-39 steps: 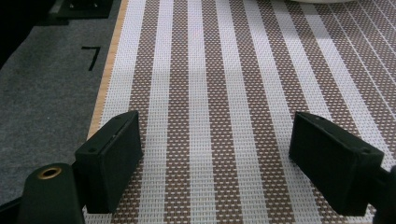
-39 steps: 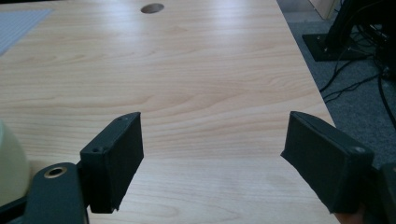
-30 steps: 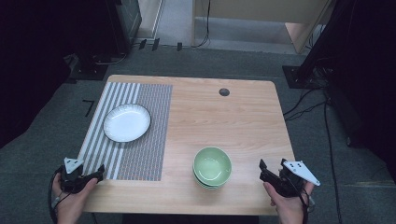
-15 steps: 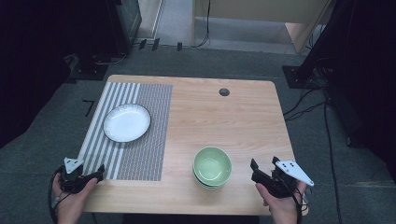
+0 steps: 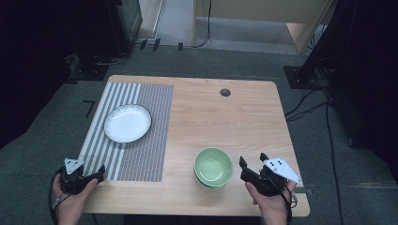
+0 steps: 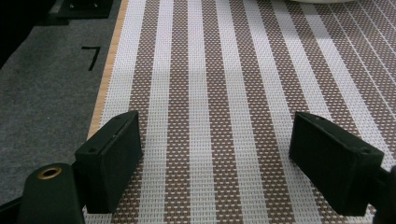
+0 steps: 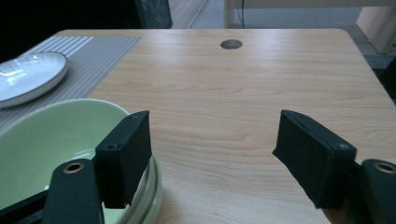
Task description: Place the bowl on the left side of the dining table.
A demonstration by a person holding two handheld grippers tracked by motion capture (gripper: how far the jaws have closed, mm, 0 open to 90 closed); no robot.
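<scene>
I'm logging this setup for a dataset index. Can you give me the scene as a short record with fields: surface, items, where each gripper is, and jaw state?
surface: light wooden table with a brown-and-white striped woven placemat on its left part
items: white round plate on the placemat; stacked pale green bowls on bare wood
left gripper: over the placemat's near corner, jaws open, nothing between them
right gripper: beside the bowls' right rim, jaws open and just been closing, nothing held

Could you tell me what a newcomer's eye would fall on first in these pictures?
Probably the green bowls, stacked near the table's front edge, with the right tongs open just beside them, jaws having just been closing with nothing between them. Next comes the white plate on the striped mat at the left, where the left tongs sit open over the mat's near corner.
</scene>
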